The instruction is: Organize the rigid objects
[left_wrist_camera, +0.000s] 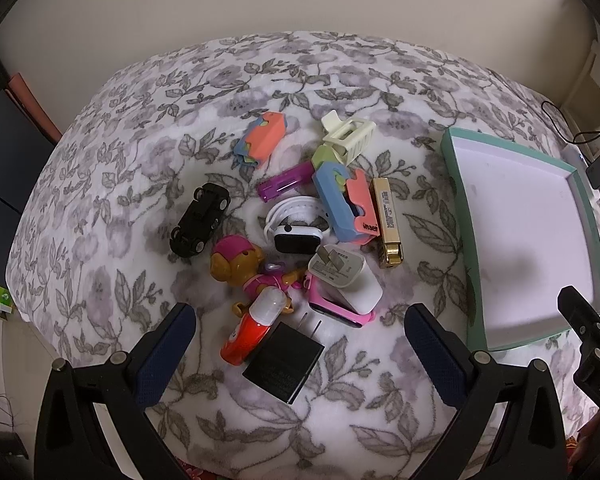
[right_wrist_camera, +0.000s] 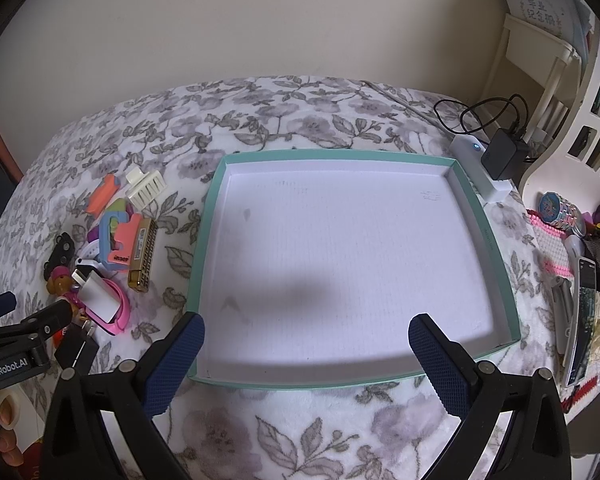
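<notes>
A heap of small rigid objects lies on the floral blanket: a black toy car (left_wrist_camera: 200, 220), a puppy figure (left_wrist_camera: 244, 268), a black charger (left_wrist_camera: 284, 364), a white plug (left_wrist_camera: 346, 276), a gold harmonica (left_wrist_camera: 388, 222), a cream hair claw (left_wrist_camera: 348, 134) and coral-and-blue toys (left_wrist_camera: 348, 208). My left gripper (left_wrist_camera: 300, 320) hovers open over the near side of the heap, above the black charger. A shallow teal-rimmed tray (right_wrist_camera: 212, 216) with a bare white floor sits to the right. My right gripper (right_wrist_camera: 306, 332) hangs open over the tray's near edge, holding nothing.
A white power strip (right_wrist_camera: 480, 168) with a black adapter (right_wrist_camera: 504, 156) and cable lies beyond the tray's far right corner. Several trinkets, a phone (right_wrist_camera: 580, 320) and a pink mat crowd the right edge. A white shelf (right_wrist_camera: 572, 92) stands at the far right.
</notes>
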Available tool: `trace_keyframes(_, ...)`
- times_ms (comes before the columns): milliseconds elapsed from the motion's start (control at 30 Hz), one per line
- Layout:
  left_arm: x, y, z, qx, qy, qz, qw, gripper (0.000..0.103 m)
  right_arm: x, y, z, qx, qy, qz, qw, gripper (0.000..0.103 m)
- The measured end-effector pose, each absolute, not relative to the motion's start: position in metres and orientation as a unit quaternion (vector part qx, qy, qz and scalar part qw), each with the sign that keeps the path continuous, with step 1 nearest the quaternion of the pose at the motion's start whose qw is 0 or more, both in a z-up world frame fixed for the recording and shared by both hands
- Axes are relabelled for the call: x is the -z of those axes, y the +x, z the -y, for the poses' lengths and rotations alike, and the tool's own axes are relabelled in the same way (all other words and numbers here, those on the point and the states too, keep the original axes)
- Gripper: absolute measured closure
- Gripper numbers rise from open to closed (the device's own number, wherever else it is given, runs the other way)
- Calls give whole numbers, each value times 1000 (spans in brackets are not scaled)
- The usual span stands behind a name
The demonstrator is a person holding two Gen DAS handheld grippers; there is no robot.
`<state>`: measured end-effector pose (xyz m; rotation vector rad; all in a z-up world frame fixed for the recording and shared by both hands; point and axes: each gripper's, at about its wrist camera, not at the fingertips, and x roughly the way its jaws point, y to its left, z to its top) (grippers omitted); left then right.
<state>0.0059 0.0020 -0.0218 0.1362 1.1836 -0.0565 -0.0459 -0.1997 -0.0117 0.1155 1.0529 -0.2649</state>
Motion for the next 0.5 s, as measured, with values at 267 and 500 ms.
trace_keyframes(267, 23, 6, -2, 25, 64, -559, 826, 0, 12, -46, 199, 126, 54, -501, 854, 0)
trace_keyframes(500, 24, 6, -2, 24, 63, -560, 826, 0, 13, -45, 199, 126, 54, -502, 854, 0)
